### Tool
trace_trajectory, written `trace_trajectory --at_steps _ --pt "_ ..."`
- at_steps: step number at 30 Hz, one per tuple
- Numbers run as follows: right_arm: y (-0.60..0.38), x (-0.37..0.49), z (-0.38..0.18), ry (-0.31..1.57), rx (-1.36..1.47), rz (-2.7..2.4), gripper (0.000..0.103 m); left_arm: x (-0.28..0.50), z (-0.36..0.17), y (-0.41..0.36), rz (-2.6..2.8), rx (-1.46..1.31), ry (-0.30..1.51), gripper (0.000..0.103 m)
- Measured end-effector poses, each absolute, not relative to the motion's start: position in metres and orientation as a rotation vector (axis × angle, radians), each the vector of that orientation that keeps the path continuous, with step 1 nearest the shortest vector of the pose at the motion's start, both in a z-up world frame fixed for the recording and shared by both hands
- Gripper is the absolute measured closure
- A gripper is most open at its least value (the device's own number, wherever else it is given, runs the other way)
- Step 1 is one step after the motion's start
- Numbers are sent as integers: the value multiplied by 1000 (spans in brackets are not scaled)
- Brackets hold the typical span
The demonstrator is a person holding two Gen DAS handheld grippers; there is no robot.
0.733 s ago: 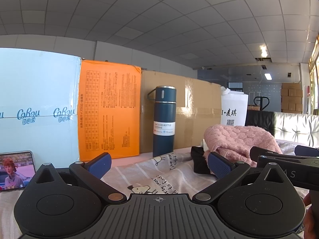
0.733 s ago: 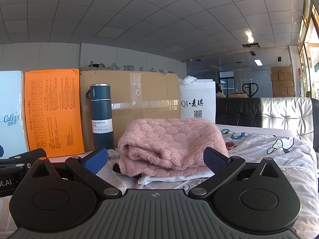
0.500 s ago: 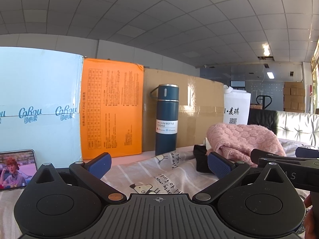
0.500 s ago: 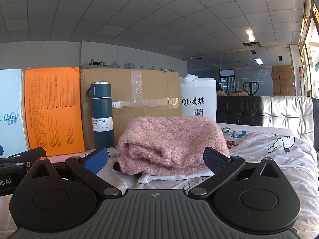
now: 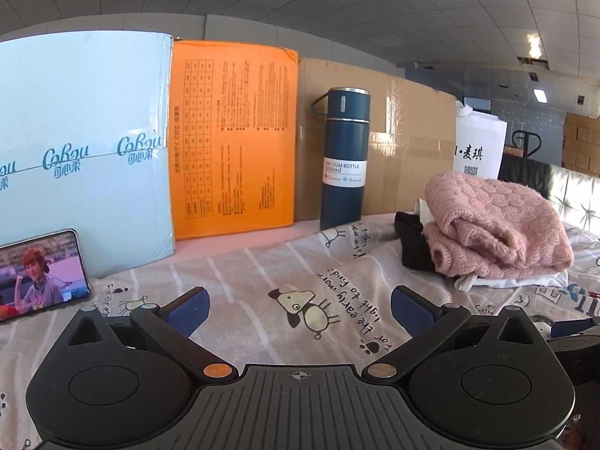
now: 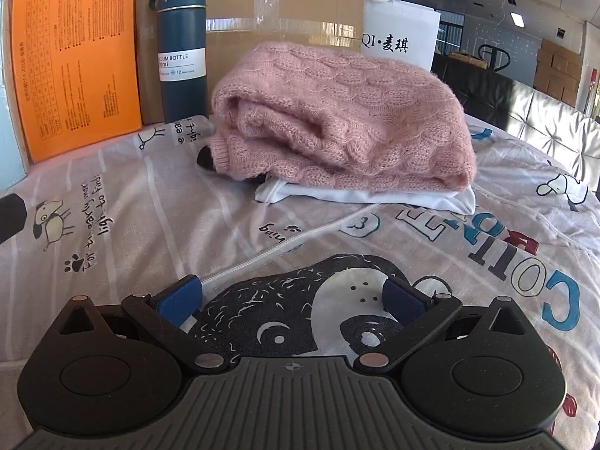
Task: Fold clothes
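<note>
Both tongs now point downward at the bed, where a moment ago they looked level across it at the boxes and ceiling. The left tongs (image 5: 298, 305) stand wide, holding nothing, above the printed bed sheet (image 5: 262, 281) with its cartoon dog. The right tongs (image 6: 292, 296) are also spread wide and empty, hovering low over a garment with a black-and-white panda print (image 6: 300, 300) lying flat on the bed; a white drawstring cord (image 6: 273, 251) runs from beside the left finger pad toward the pile behind, which suggests a hooded top.

Further out sits a stack of folded clothes: a pink cable-knit sweater (image 6: 337, 112) on top of a white garment (image 6: 375, 197), with something black (image 5: 412, 240) tucked at its left side. Behind them a dark blue vacuum bottle (image 5: 343, 157) stands upright before a cardboard box (image 5: 408, 150), an orange box (image 5: 232, 135) and a pale blue box (image 5: 82, 142); a phone (image 5: 39, 273) playing video leans at the far left.

The downward tilt likely means the sweater is finished with and the panda garment is the next piece to fold.
</note>
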State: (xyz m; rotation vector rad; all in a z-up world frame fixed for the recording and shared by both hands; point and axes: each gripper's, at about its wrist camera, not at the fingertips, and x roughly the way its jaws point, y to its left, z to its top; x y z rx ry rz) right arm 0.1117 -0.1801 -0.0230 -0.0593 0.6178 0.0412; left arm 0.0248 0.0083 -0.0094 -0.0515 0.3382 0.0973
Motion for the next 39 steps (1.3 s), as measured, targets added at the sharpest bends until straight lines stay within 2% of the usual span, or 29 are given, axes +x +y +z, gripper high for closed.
trace_trajectory --at_steps 7,39 --pt "-189 112 -22 669 -7 54 0 28 -11 8 94 -55 361 0" --pt "-187 118 -24 662 -15 52 0 27 -9 11 94 -74 357 0"
